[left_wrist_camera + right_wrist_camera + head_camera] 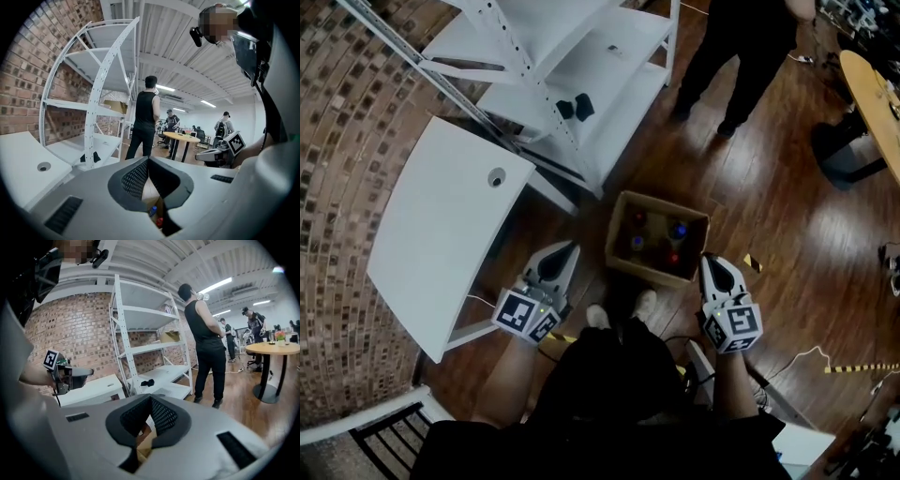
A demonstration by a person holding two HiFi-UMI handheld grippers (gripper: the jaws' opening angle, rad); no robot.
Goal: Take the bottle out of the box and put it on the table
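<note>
An open cardboard box stands on the wooden floor in front of my feet. It holds several bottles, among them one with a blue cap and one with a red cap. My left gripper hovers just left of the box, shut and empty. My right gripper is at the box's near right corner, also shut and empty. In the left gripper view, below the closed left gripper, a blue cap and a red cap show. The right gripper points over the box's edge.
A white table stands to the left against the brick wall. A white shelf rack lies behind the box, with a black item on it. A person in black stands beyond. A round wooden table is at far right.
</note>
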